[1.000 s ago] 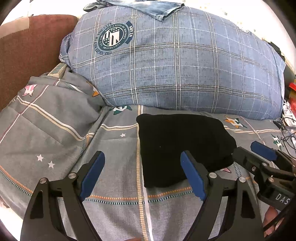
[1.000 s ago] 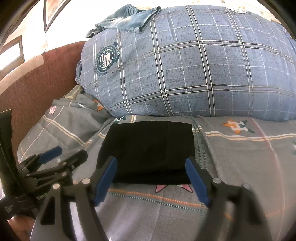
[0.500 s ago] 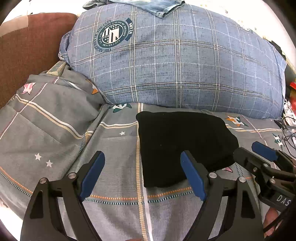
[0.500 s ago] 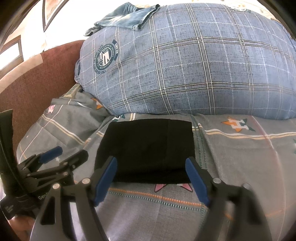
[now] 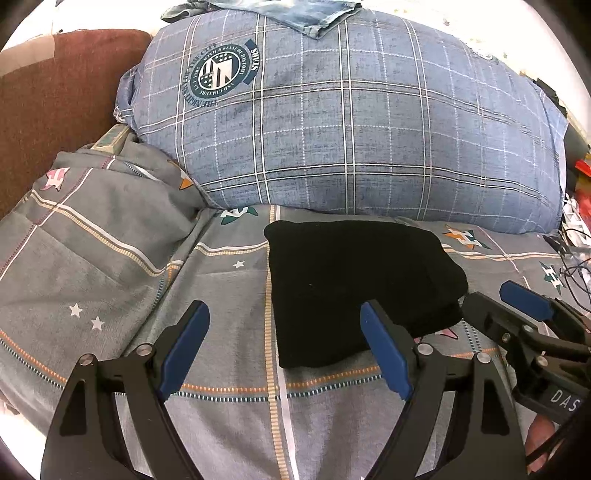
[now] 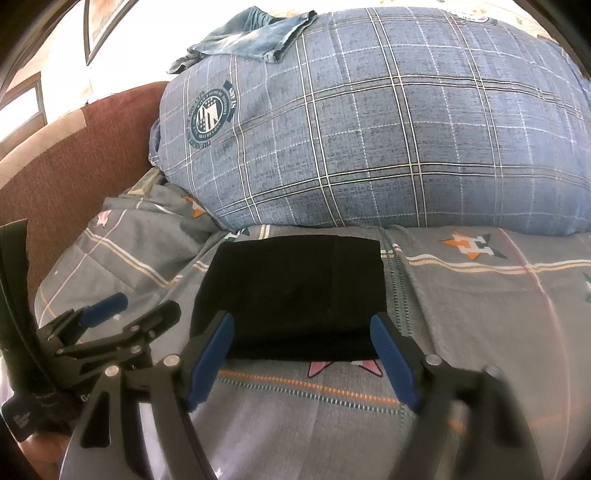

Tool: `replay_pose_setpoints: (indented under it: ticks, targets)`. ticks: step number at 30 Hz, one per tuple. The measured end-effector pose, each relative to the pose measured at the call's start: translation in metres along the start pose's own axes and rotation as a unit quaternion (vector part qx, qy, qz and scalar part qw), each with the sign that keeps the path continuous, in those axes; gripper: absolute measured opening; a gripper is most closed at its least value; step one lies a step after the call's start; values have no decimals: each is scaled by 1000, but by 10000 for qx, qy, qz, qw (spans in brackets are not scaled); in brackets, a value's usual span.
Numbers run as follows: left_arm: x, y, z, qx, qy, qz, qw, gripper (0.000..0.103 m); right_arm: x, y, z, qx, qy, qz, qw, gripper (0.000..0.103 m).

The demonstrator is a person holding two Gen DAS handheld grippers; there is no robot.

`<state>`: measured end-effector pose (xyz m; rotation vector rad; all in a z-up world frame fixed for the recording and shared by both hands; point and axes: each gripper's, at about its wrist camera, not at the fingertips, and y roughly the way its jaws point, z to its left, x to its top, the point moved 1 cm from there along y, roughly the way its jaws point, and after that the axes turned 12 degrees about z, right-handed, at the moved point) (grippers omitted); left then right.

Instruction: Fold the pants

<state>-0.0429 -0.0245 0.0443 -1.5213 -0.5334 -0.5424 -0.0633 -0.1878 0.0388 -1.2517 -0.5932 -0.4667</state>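
You're over a bed point(image 6: 480, 332) with a grey, star-printed cover, and a big blue plaid pillow point(image 6: 369, 129) fills the far side — a scrap of denim point(image 6: 251, 37) draped on top. To your left runs a brown upholstered headboard point(image 6: 74, 166); a window point(image 6: 22, 110) and picture frame point(image 6: 99, 26) glare bright — daylight everywhere.

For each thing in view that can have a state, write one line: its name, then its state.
black pants: folded into a compact rectangle, lying flat on the bedsheet.
left gripper: open, empty.
right gripper: open, empty.
denim garment: crumpled on top of the plaid pillow.
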Motion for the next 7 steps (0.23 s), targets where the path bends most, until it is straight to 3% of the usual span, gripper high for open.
replay_pose_setpoints:
  ticks: [7]
  targets:
    - [-5,-10,-4,-116,25,-95,9999,85,-3,-10,2,5,-36,-67,10000,79]
